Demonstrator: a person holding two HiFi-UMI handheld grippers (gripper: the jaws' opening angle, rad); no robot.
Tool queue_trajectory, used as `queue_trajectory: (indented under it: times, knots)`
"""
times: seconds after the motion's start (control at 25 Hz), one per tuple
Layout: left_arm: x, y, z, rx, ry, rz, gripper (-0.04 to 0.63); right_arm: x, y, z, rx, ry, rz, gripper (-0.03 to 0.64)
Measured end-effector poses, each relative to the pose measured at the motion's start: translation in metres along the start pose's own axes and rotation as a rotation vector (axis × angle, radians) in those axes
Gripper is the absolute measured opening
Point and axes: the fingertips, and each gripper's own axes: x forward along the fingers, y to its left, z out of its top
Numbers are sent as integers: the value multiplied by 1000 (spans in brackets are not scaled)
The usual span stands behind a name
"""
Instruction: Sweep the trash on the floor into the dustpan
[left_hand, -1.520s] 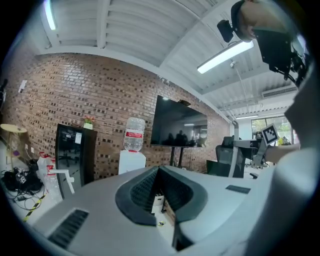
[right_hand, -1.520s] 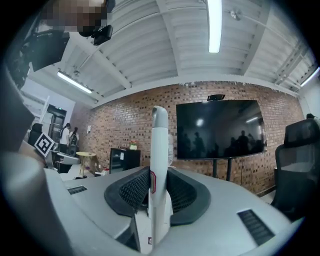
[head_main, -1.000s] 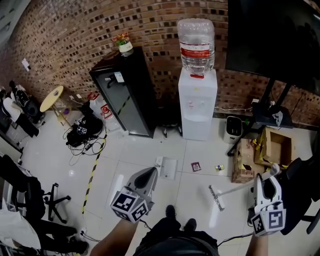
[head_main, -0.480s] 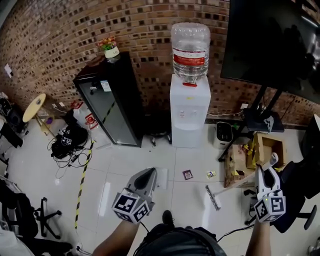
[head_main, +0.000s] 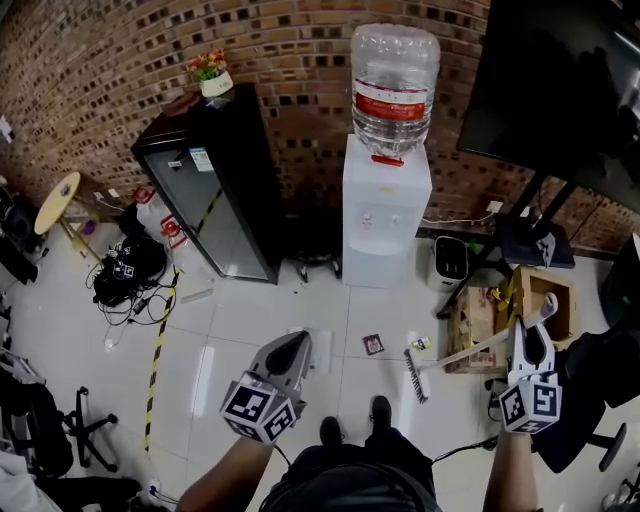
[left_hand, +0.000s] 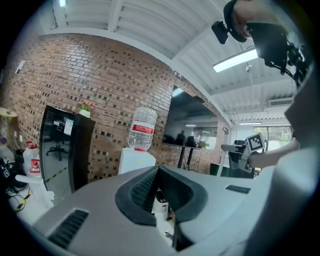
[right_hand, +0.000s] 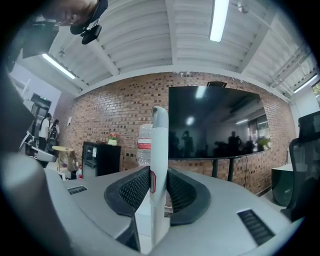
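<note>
White broom (head_main: 414, 377) slants from the right tool (head_main: 528, 336) to the floor, its bristles near two small wrappers (head_main: 372, 344). Pale dustpan (head_main: 322, 352) lies flat just beyond the left tool (head_main: 296, 350).

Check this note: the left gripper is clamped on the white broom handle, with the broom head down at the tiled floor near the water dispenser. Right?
Not quite. It is the right gripper, not the left, that is clamped on the white broom handle, as the right gripper view shows. The rest stands: the broom head is down at the tiled floor near the water dispenser.
</note>
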Motion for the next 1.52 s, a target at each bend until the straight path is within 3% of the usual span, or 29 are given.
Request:
queue_trajectory:
  times: [0.16, 0.32, 0.6, 0.8, 1.0, 1.2, 1.52]
  knots:
    - [43, 4, -2, 29, 3, 26, 2, 48, -11, -19, 17, 15, 28, 124]
    - [88, -4, -3, 118, 10, 46, 2, 82, -16, -43, 4, 49, 97, 124]
    - [172, 4, -9, 62, -1, 75, 2, 143, -42, -79, 13, 69, 135, 124]
    - [226, 11, -51, 49, 84, 96, 2, 177, -65, -116, 29, 90, 148, 124]
    - [259, 8, -63, 34, 137, 121, 2, 208, -84, -155, 44, 135, 152, 122]
    - [272, 29, -88, 2, 225, 226, 2, 237, -87, -187, 31, 169, 180, 121]
    - [295, 60, -107, 18, 238, 140, 2, 256, -67, -237, -16, 215, 154, 121]
